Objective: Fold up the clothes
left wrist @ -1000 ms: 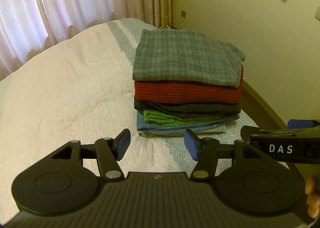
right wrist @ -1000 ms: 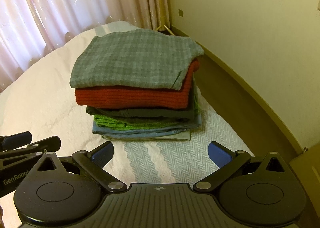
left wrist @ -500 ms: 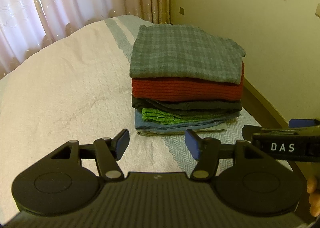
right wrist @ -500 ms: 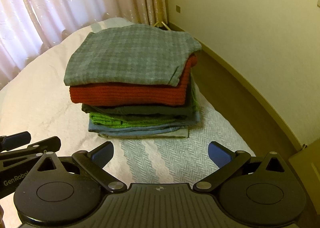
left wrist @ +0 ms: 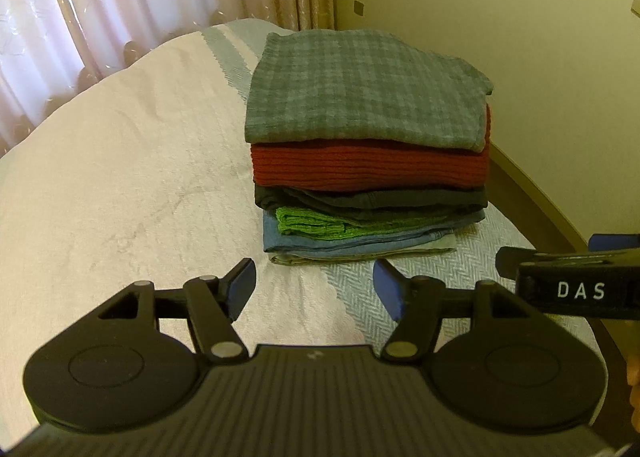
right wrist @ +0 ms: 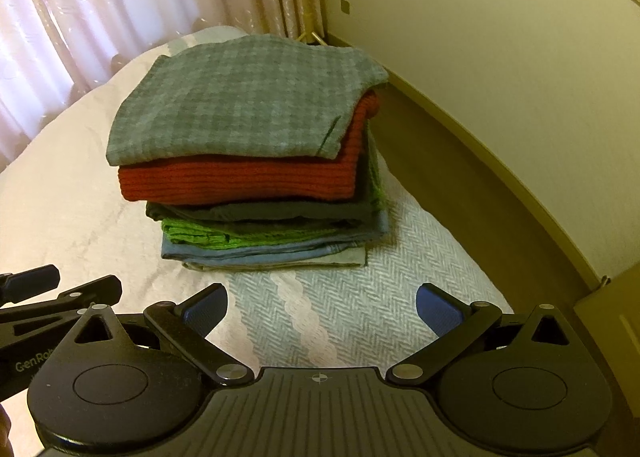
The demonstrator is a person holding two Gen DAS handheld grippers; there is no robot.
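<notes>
Broadly, a bed (left wrist: 120,185) is seen, on whose right edge a stack of folded clothes (left wrist: 368,161) is piled, topped by a grey checked garment (right wrist: 244,105). Both tools, left tool (left wrist: 314,285) and right tool (right wrist: 322,307), are held apart and empty, short of the stack.

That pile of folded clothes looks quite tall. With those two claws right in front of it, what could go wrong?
The stack sits near the bed's edge, floor beside it; a push from the open left gripper or the open right gripper might tip it that way. The grey checked top overhangs the red knit sweater at the far corner and could slide off. The lower layers, like the green garment, lie unevenly, so the pile may lean.
</notes>
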